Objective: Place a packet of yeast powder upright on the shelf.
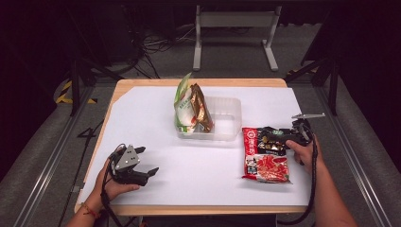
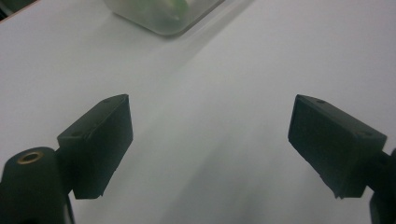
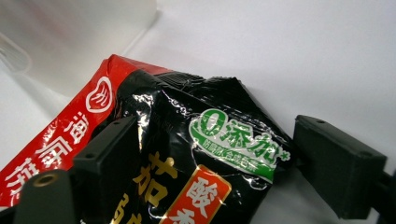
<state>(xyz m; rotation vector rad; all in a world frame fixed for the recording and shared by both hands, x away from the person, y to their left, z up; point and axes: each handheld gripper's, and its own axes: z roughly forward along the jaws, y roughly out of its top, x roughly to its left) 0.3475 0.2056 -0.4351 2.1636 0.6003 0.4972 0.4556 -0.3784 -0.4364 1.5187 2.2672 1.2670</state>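
Right gripper view: the black pack [image 3: 205, 154] is lying between the open right claw [image 3: 224, 154] jaws, on the red pack [image 3: 56, 140], its long side pointing to the lower left.

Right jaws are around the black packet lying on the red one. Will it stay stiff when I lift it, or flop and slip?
The black packet is probably floppy: its foil is creased and crumpled. The glossy film may slip, and the right gripper is open, its jaws not yet pressing. It looks light, and it overlaps the red packet, so that may shift with it.
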